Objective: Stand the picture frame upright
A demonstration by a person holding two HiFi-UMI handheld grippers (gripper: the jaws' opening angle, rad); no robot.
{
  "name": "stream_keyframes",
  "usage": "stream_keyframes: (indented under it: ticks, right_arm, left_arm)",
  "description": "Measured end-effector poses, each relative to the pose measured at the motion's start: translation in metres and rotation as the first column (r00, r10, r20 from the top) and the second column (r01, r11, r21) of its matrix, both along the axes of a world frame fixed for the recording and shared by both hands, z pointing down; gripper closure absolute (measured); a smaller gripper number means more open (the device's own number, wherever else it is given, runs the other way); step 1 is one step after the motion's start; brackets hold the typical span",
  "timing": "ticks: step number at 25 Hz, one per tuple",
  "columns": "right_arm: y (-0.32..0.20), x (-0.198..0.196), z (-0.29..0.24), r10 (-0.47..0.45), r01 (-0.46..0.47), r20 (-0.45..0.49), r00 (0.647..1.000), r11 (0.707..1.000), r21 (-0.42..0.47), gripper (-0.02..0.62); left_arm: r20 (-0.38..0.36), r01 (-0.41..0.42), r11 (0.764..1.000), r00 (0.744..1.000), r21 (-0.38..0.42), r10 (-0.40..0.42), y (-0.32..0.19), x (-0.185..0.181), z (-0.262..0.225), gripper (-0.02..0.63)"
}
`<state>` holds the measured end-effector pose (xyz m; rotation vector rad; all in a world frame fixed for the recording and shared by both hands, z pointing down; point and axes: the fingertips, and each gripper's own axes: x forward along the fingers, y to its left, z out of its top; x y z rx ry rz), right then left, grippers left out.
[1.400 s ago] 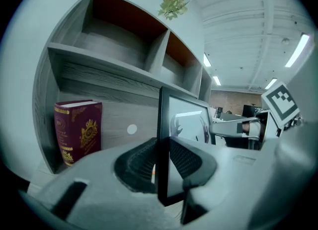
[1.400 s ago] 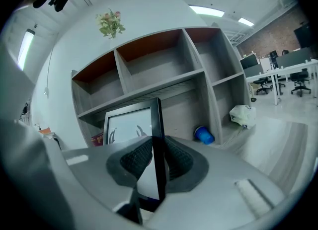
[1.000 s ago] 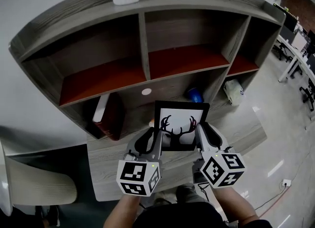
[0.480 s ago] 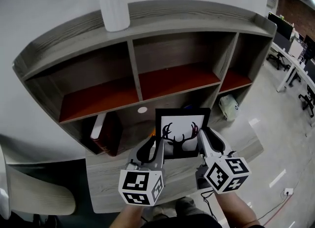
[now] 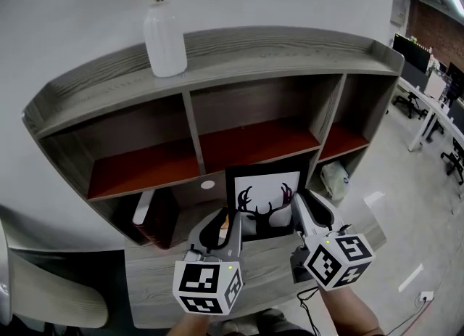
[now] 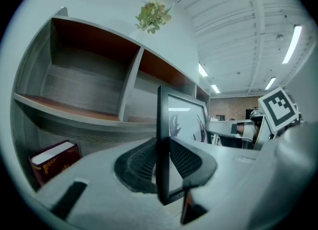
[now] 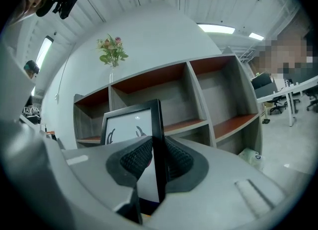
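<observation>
The picture frame is black with a white print of dark antlers and is held off the desk, nearly upright, in front of the lower shelf openings. My left gripper is shut on its left edge, and the pads clamp the black rim in the left gripper view. On the opposite side my right gripper is shut on the right edge, with the rim squeezed between both pads in the right gripper view. The frame's back side is hidden.
A grey wooden shelf unit with red-brown boards stands behind the desk. A white vase with a plant sits on its top. A dark red book leans in the lower left opening. A pale chair is at the left.
Both grippers have risen with the frame between them, and it now sits higher against the shelf unit. The head view has tipped up, bringing the vase and plant into sight.
</observation>
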<state>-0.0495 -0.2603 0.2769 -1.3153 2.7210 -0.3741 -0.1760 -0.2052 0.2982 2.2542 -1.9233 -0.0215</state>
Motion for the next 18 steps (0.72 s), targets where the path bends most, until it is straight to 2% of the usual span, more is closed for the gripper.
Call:
stream_keyframes:
  ticks: [12, 18]
  right_arm:
    - [-0.035, 0.004, -0.047, -0.062, 0.059, 0.027, 0.998, 0.994, 0.093, 0.522]
    - [-0.051, 0.005, -0.061, -0.085, 0.079, 0.047, 0.995, 0.991, 0.112, 0.522]
  left_arm:
    - [0.043, 0.040, 0.997, 0.998, 0.069, -0.043, -0.026, 0.009, -0.043, 0.528]
    - [0.074, 0.046, 0.995, 0.996, 0.088, -0.053, -0.041, 0.011, -0.059, 0.528]
